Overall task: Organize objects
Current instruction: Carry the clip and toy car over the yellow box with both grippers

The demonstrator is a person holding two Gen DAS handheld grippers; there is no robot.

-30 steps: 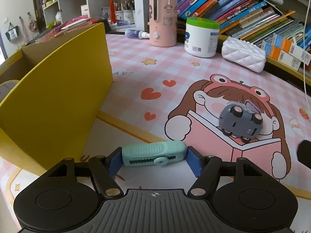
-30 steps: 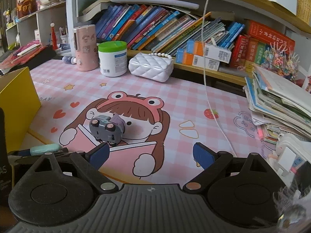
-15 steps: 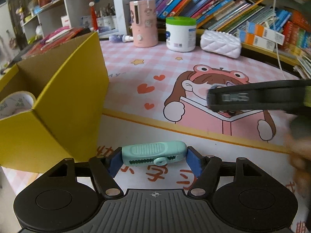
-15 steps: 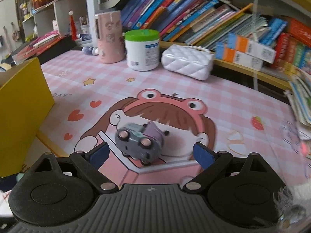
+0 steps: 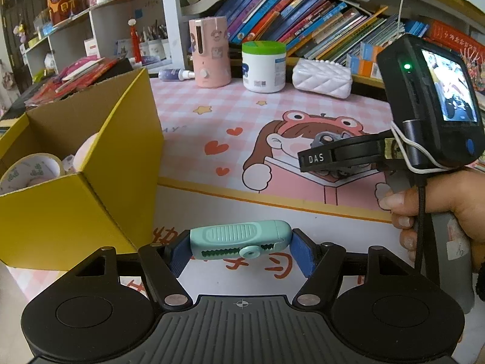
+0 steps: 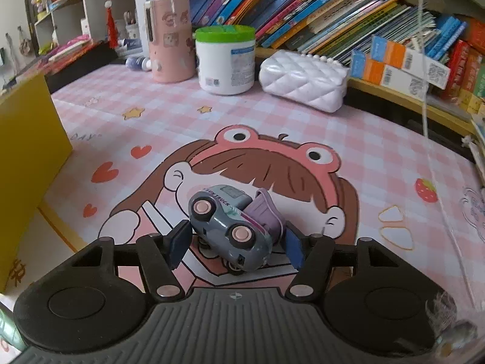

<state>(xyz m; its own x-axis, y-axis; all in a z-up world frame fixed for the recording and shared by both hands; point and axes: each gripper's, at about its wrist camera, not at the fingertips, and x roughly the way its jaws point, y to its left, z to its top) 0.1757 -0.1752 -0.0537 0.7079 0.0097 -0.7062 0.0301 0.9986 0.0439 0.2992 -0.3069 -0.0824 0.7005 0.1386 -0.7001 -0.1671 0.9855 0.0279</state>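
My left gripper (image 5: 239,245) is shut on a mint-green plastic tool (image 5: 236,236), held crosswise above the mat, just right of the open yellow cardboard box (image 5: 121,157). A grey toy truck (image 6: 230,227) with pink wheels lies on its side on the cartoon girl print. My right gripper (image 6: 235,242) straddles it; its jaws are closing and the blue pads meet the truck's two ends. In the left wrist view the right gripper (image 5: 315,159), held by a person's hand (image 5: 439,206), covers most of the truck (image 5: 324,138).
Inside the box lie a tape roll (image 5: 30,170) and a pale pink item. At the mat's far edge stand a pink cup (image 6: 171,39), a white jar with a green lid (image 6: 224,60) and a white quilted purse (image 6: 303,77), before shelves of books.
The right gripper came forward and down over the toy truck and its jaws narrowed onto it. The left gripper, still holding the mint-green tool, lifted and drew back, showing more of the box's inside.
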